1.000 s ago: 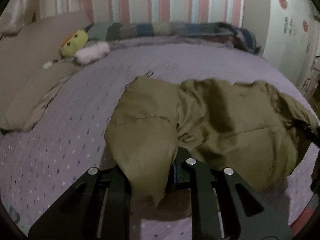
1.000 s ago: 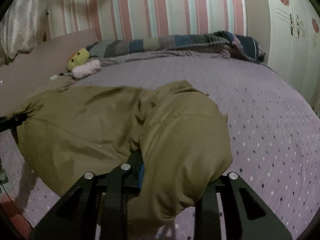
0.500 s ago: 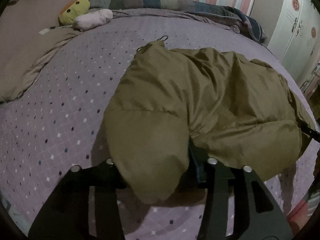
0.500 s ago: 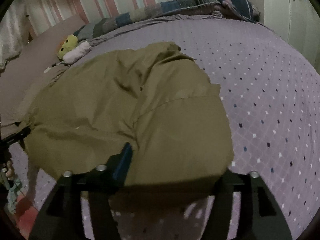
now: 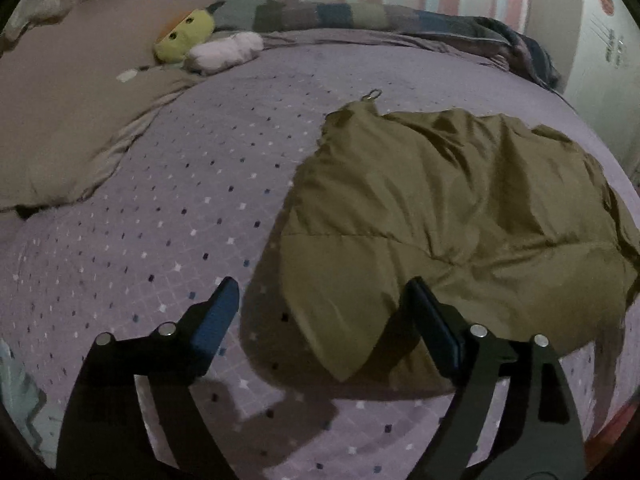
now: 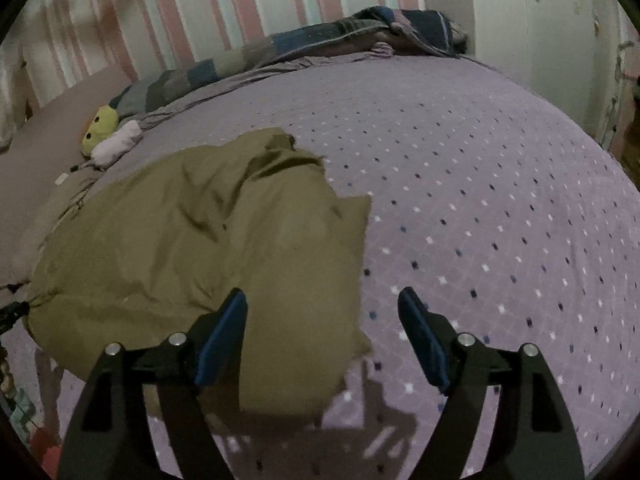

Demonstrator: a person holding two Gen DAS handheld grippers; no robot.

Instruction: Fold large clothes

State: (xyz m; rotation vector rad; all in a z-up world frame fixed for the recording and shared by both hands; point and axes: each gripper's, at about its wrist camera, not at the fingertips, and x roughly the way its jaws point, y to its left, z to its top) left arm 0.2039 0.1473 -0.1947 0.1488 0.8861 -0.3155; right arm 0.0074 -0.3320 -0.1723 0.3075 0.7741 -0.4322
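One olive jacket [image 5: 448, 216] lies between two opening, empty claws, left [image 5: 320, 312] and right [image 6: 322, 320].

One large olive-green padded fabric garment [image 5: 452, 216] lies bunched and creased on the bed. A stitched seam crosses its near portion. A small metal ring sits at its 12 o'clock corner. A rounded, puffy lobe points toward 6 o'clock. Surface wrinkled, not flat.

A dim room holds a bed [image 5: 168, 216] in dotted purple sheeting, pink-striped wallpaper [image 6: 256, 4] behind and white wardrobe doors [image 6: 536, 28] beside it.
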